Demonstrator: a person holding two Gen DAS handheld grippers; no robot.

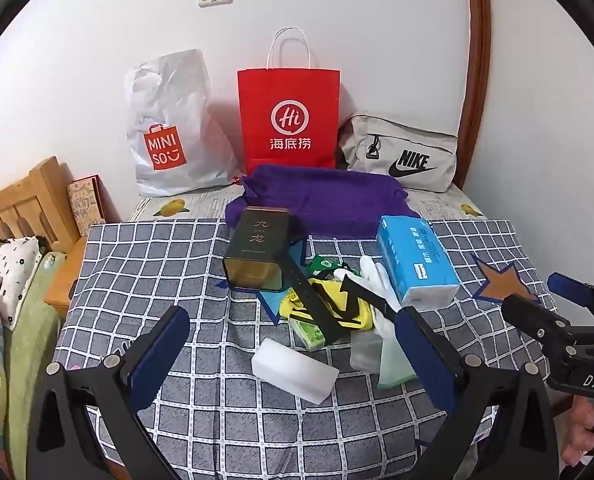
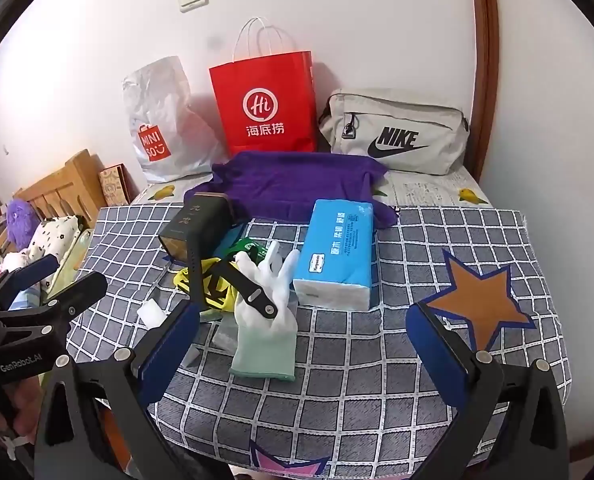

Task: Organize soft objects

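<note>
nearest the lens, the left gripper point(image 1: 293, 344) and right gripper point(image 2: 303, 336) both hang spread wide, holding nothing, above the checked cloth point(image 2: 377, 380). the white glove point(image 2: 267, 320) lies mid-table beside the blue tissue pack point(image 2: 333, 256), a black strap point(image 2: 243, 286) across it. it looks limp and light; pinching the free green cuff seems best.

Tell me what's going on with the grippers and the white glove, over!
Left gripper open, empty. Right gripper open, empty. White glove flat on checked cloth, untouched. Black strap lies across glove.
</note>
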